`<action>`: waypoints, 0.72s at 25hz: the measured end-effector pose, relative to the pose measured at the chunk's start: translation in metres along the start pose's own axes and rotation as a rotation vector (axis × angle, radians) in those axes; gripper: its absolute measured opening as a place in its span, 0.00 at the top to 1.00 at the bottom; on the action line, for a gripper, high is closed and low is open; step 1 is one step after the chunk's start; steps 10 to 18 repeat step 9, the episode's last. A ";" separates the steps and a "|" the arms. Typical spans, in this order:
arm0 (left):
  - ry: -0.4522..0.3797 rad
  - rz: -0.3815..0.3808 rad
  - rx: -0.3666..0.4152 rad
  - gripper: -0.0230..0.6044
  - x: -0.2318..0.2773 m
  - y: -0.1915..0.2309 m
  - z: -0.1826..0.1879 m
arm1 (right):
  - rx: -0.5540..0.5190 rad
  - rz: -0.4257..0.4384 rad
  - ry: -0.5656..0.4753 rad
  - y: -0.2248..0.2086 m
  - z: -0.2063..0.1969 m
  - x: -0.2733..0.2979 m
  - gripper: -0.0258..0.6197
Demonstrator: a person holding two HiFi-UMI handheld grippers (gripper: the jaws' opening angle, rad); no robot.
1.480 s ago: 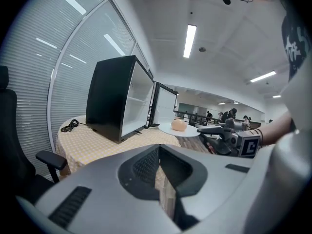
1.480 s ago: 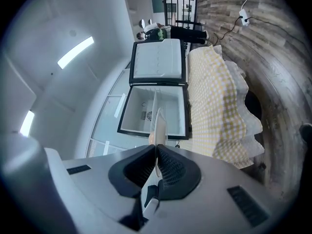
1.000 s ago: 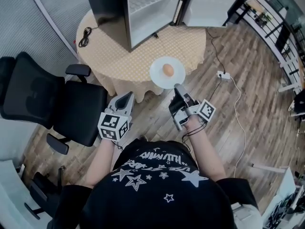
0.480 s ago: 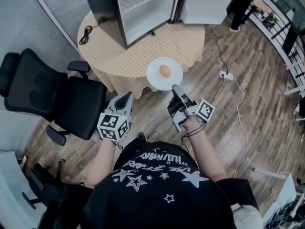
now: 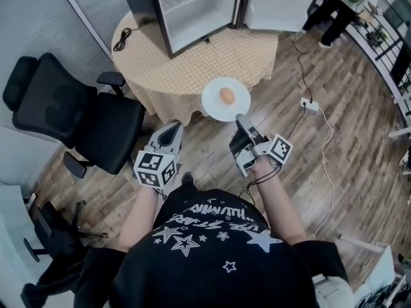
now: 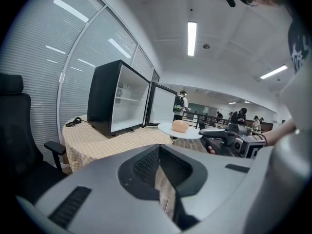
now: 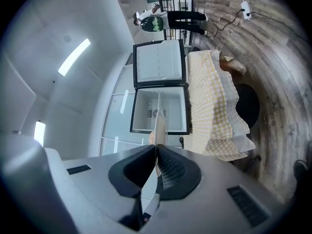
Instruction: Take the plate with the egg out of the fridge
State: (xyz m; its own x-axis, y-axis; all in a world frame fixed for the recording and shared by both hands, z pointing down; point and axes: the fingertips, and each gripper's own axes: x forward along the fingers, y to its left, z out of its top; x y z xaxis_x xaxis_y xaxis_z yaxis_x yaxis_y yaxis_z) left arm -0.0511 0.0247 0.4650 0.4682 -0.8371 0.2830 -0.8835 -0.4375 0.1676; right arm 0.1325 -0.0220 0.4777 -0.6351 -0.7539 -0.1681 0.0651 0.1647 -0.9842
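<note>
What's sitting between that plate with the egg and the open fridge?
Only bare checked tablecloth lies between the plate and the fridge, clearest in the head view.

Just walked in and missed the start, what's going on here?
A person holds a gripper in each hand. The right gripper has its fingers shut on the rim of a white plate carrying an egg, held in the air near the table edge, outside the open fridge. The left gripper holds nothing.
</note>
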 end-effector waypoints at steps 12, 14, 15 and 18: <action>-0.006 0.026 -0.014 0.96 -0.012 -0.043 -0.012 | 0.003 0.002 0.031 0.007 0.006 -0.043 0.91; -0.006 0.026 -0.014 0.96 -0.012 -0.043 -0.012 | 0.003 0.002 0.031 0.007 0.006 -0.043 0.91; -0.006 0.026 -0.014 0.96 -0.012 -0.043 -0.012 | 0.003 0.002 0.031 0.007 0.006 -0.043 0.91; -0.006 0.026 -0.014 0.96 -0.012 -0.043 -0.012 | 0.003 0.002 0.031 0.007 0.006 -0.043 0.91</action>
